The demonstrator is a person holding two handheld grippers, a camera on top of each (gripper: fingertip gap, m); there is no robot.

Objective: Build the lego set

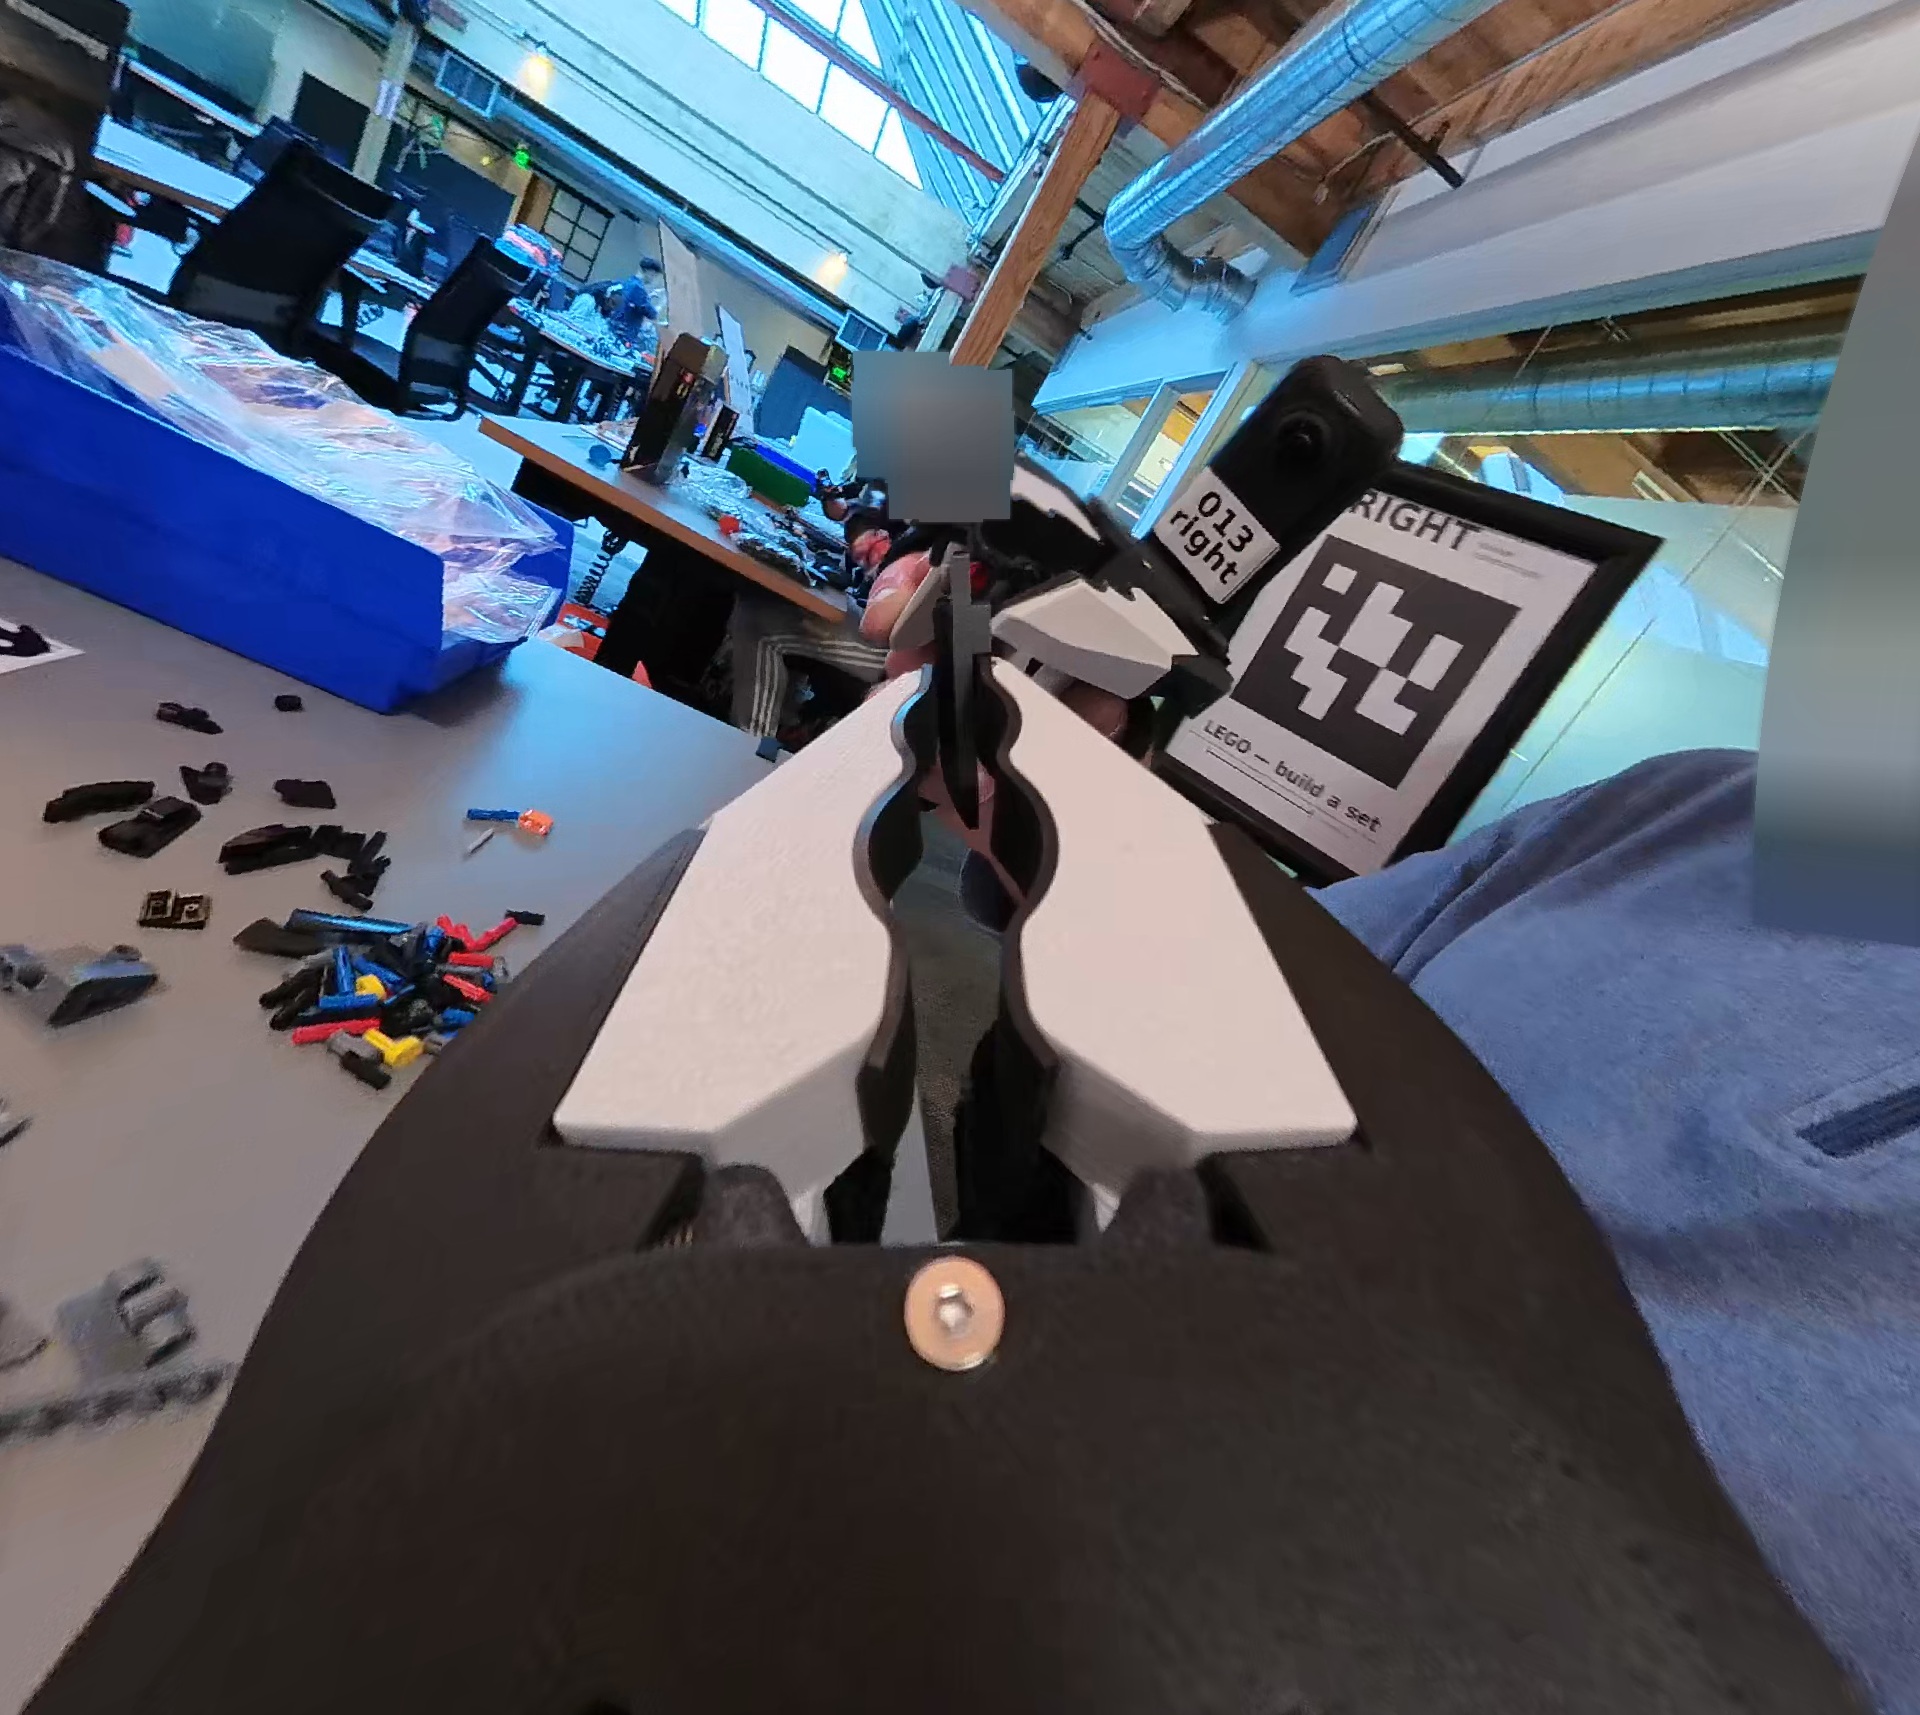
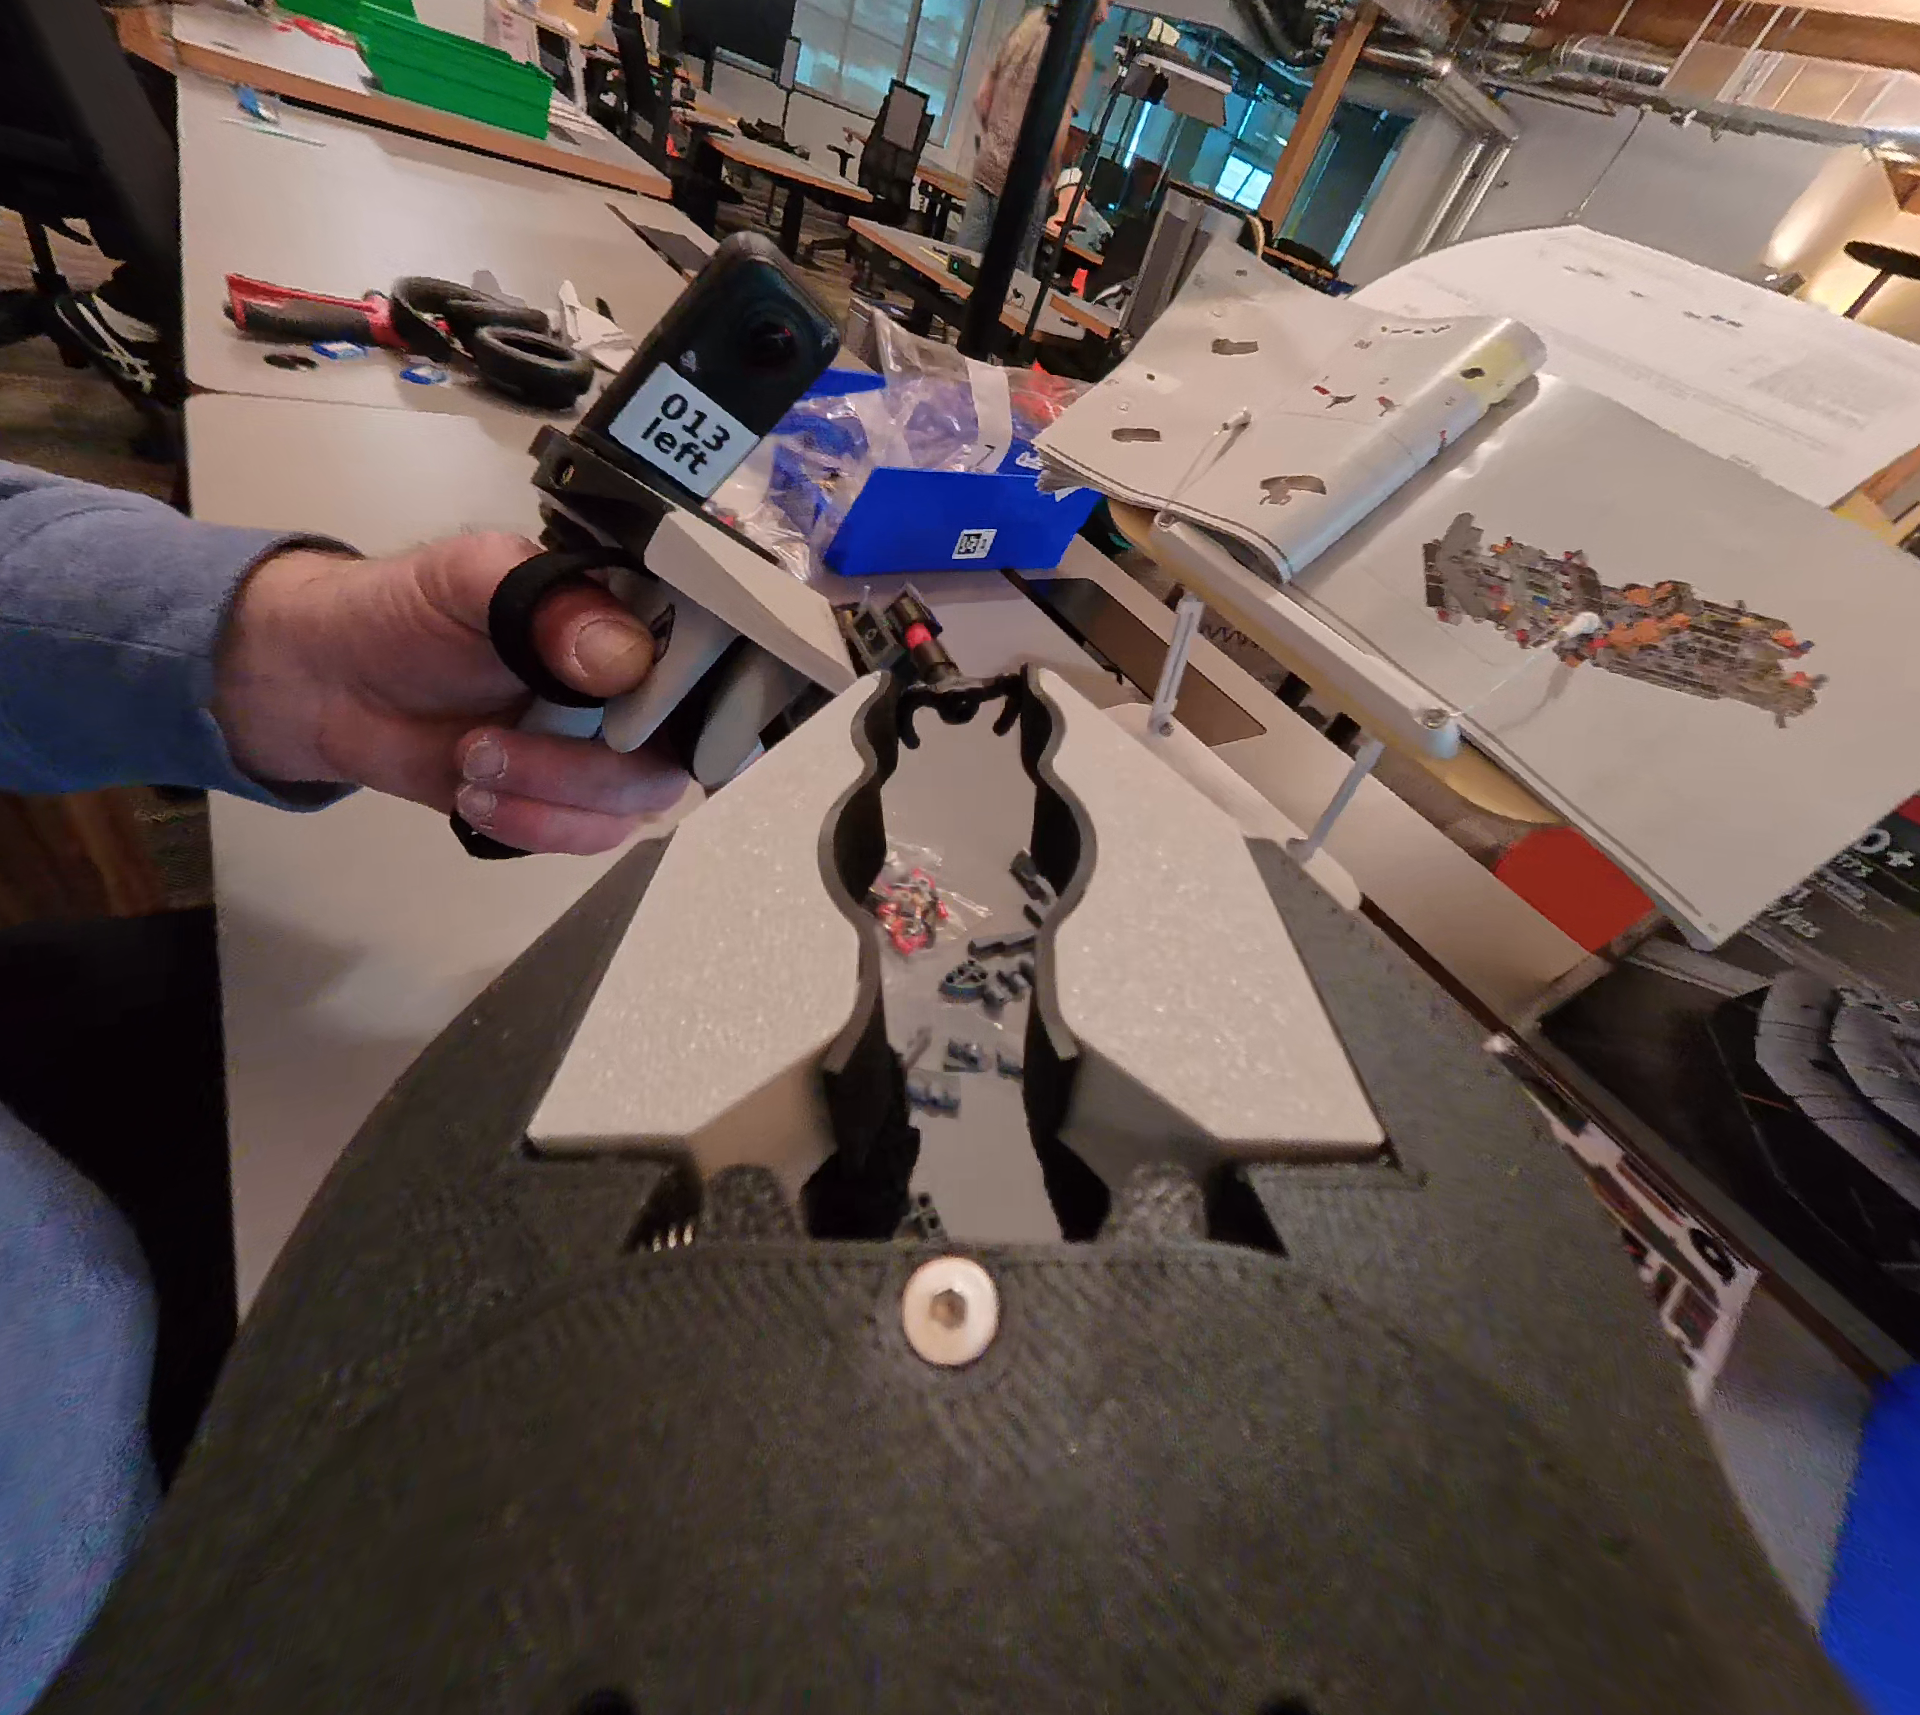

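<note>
My left gripper (image 1: 951, 701) is shut on a thin black lego assembly (image 1: 961, 730) that stands up out of its tips. In the right wrist view the left gripper (image 2: 836, 626) comes in from the left, held by a hand, and the assembly (image 2: 896, 626) shows black parts and a red pin. My right gripper (image 2: 961, 691) has its jaws partly apart, and a black curved piece (image 2: 956, 707) spans between its tips, touching the assembly. The right gripper also shows in the left wrist view (image 1: 997, 626), just beyond the left fingertips. Both are held above the table.
Loose black, red, blue and yellow pieces (image 1: 384, 979) lie on the grey table at left, also seen below the right gripper (image 2: 977, 948). A blue bin with plastic bags (image 1: 208, 522) stands behind them. An open instruction booklet (image 2: 1558, 605) rests on a stand at right. Black tyres (image 2: 530, 361) lie far left. Both grippers' tips are close together, under 4 cm apart.
</note>
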